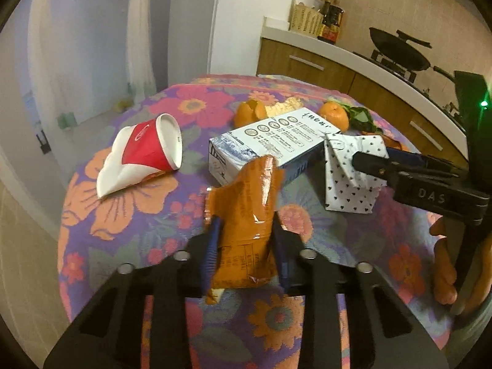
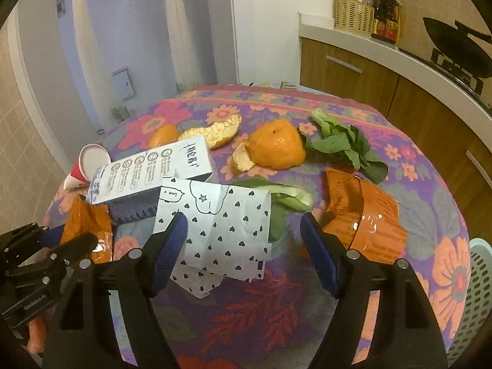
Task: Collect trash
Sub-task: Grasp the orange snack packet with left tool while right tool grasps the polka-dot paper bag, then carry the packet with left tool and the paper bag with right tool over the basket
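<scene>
My left gripper (image 1: 246, 232) is shut on a crumpled orange snack wrapper (image 1: 246, 203), which stands up between its blue pads; the right wrist view shows the same left gripper (image 2: 72, 246) and wrapper (image 2: 87, 224) at far left. My right gripper (image 2: 243, 232) is open, its fingers either side of a white heart-patterned paper bag (image 2: 224, 227) lying on the table. In the left wrist view the right gripper (image 1: 378, 160) reaches in over that bag (image 1: 347, 181). A second orange wrapper (image 2: 366, 218) lies just right of the right finger.
On the floral tablecloth (image 2: 246, 307) lie a crushed red paper cup (image 1: 144, 153), a white carton (image 1: 270, 141), orange peels (image 2: 273, 147) and leafy greens (image 2: 341, 144). A pale teal basket (image 2: 476, 292) stands off the table's right edge. A kitchen counter (image 2: 399, 58) runs behind.
</scene>
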A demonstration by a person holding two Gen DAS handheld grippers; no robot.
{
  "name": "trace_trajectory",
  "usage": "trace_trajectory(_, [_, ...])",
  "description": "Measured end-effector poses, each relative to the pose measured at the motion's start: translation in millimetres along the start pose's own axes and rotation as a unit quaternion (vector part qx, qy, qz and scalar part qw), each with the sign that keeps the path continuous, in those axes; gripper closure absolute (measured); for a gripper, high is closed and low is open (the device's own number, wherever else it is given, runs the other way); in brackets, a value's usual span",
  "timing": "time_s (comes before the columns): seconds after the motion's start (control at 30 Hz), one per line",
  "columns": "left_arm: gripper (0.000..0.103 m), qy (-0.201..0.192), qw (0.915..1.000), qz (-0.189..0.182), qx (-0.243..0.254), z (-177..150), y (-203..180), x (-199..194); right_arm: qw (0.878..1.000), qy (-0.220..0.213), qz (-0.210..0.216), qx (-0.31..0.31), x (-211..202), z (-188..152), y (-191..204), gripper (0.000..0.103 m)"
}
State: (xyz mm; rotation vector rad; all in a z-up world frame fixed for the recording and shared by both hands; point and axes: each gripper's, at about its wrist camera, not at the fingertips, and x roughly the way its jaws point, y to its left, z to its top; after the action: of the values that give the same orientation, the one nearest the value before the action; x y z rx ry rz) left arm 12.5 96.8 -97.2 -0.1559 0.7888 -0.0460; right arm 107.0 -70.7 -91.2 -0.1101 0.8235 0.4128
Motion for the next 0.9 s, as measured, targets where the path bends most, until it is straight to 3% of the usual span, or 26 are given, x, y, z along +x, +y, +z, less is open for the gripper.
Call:
trace_trajectory(0.13, [0.088,-0.016,0.9998,-0.008,-0.008,-0.4,2.7,-5.9,1.000,-0.001,-0.001,0.002,0.8,-0.7,0.3,0.031])
trace_trajectory(0.43, [0.091,-0.045,0.9985,-0.026,-0.013,-0.5,4.8,-15.8,0.999,0.040,0.002,-0.013,16.1,0.9,6.6,0.025])
trace_trajectory(0.5, [0.091,-0.048,0.9983,-0.030,-0.013,-0.3,4.6,-16.8,0.999,0.039,0.009,-0.015,15.1,0.6,6.7,0.036])
trace_trajectory(0.53, [0.091,-0.051,0.9981,-0.032,-0.012,-0.5,4.4,-17.8,0.999,0.036,0.017,-0.017,13.7,0.0,7.0,0.050])
trace_trajectory(0.6, [0.091,-0.054,0.9979,-0.032,-0.012,-0.5,4.9,-18.5,0.999,0.022,0.014,-0.019,7.2,-2.0,8.2,0.067])
trace_trajectory(0.63, [0.091,-0.055,0.9979,-0.032,-0.013,-0.5,4.9,-18.8,0.999,0.016,0.017,-0.021,4.3,-2.9,8.9,0.081])
trace_trajectory(0.77, [0.091,-0.064,0.9973,-0.030,-0.020,-0.9,5.3,-23.2,0.998,-0.033,0.035,-0.041,-18.4,-7.2,16.4,0.094])
trace_trajectory(0.9, [0.091,-0.069,0.9963,-0.040,-0.032,1.1,1.9,-30.8,0.996,-0.067,0.038,-0.037,-36.8,-10.8,13.8,0.098])
